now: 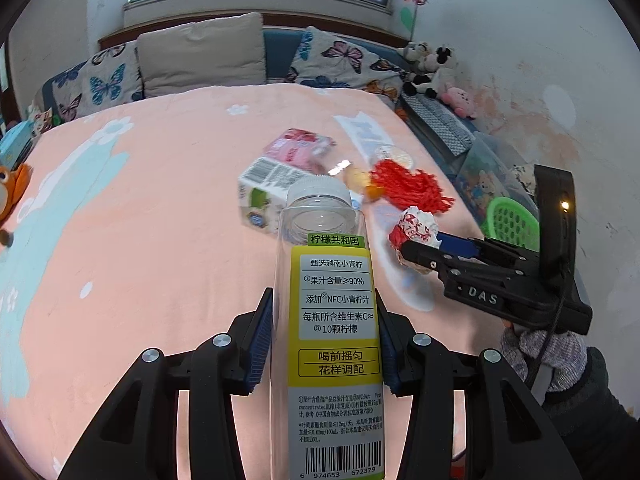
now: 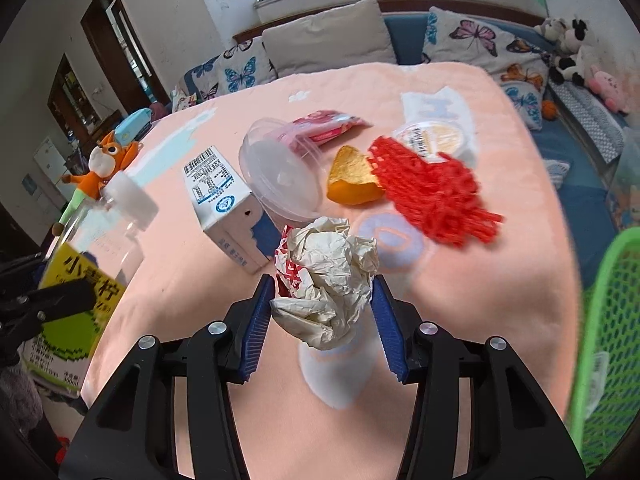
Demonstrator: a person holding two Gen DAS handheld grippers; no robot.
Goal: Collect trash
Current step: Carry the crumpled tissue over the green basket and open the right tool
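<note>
A clear empty bottle [image 1: 336, 320] with a yellow-green label and a white cap stands lifted above the pink bedspread [image 1: 140, 240], and my left gripper [image 1: 324, 292] is shut on its body. The same bottle [image 2: 92, 248] shows at the left of the right wrist view. A crumpled white-and-red paper wrapper [image 2: 328, 276] sits between the blue pads of my right gripper [image 2: 322, 280], which press on both its sides. From the left wrist view, that right gripper [image 1: 420, 246] reaches in from the right, with the wrapper [image 1: 416, 224] at its tips.
More litter lies on the bed: a milk carton [image 2: 224, 208], a clear plastic cup [image 2: 280, 176], orange peel [image 2: 352, 180], red mesh [image 2: 432, 192], a pink packet [image 2: 328, 124] and a round sealed tub [image 2: 436, 136]. A green basket [image 2: 608, 340] is at the right.
</note>
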